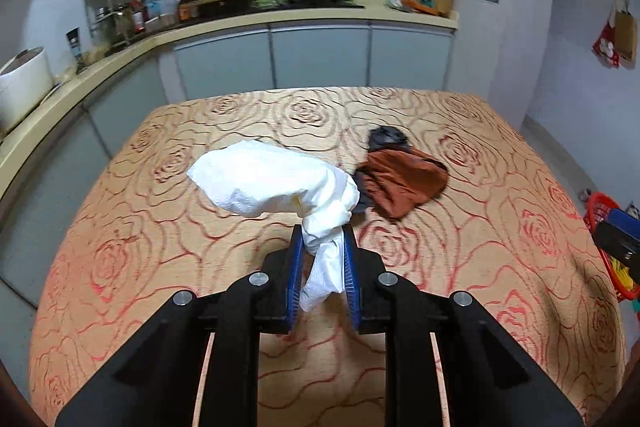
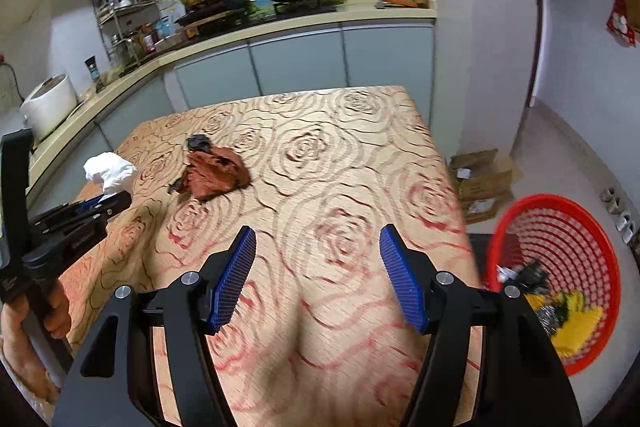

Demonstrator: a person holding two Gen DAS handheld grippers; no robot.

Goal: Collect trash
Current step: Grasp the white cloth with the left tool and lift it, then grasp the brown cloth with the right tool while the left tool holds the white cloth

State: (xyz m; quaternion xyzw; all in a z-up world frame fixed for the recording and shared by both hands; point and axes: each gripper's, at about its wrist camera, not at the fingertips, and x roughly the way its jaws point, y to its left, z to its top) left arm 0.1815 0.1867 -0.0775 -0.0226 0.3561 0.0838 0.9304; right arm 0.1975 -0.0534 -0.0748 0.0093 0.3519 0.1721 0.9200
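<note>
L gripper [image 1: 323,247] is clenched on my tissue [image 1: 276,179], held just above the table [image 1: 500,267]: light, soft, tears easily, so I grip its twisted neck. R gripper [image 2: 318,255] gapes, nothing in it. Brown rag [image 2: 214,175] looks limp; I'd pinch a fold. Basket [image 2: 568,227] sits to the right.

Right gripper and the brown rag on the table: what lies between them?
Nothing: in the right wrist view, only bare rose-patterned table stretches from the open right gripper to the brown rag.
</note>
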